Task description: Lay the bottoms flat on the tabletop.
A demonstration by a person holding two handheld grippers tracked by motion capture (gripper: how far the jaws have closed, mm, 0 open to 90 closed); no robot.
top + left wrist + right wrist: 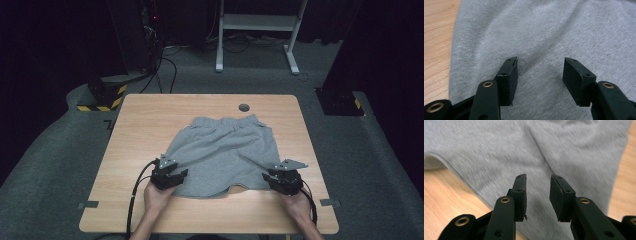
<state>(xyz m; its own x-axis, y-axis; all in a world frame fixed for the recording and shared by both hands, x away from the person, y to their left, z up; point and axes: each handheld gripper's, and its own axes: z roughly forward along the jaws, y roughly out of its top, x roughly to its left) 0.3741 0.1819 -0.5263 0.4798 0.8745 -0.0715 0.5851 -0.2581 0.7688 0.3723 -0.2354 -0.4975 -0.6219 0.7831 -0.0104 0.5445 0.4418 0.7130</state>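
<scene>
Grey sweat shorts [222, 150] lie flat on the wooden table [145, 120], waistband toward the far side and leg hems toward the person. My left gripper [181, 174] sits over the near left leg hem; in the left gripper view it [540, 68] stands open above the grey fabric [544, 30] with nothing between the jaws. My right gripper [271, 176] is at the near right leg hem; in the right gripper view it [538, 186] is open by a narrower gap, just above the cloth [499, 152], gripping nothing.
A round cable hole [244, 107] sits in the table beyond the waistband. Tape marks [88, 204] lie at the near left and near right [329, 202] edges. A white desk frame [257, 30] and dark stands with hazard stripes [102, 97] are on the floor behind.
</scene>
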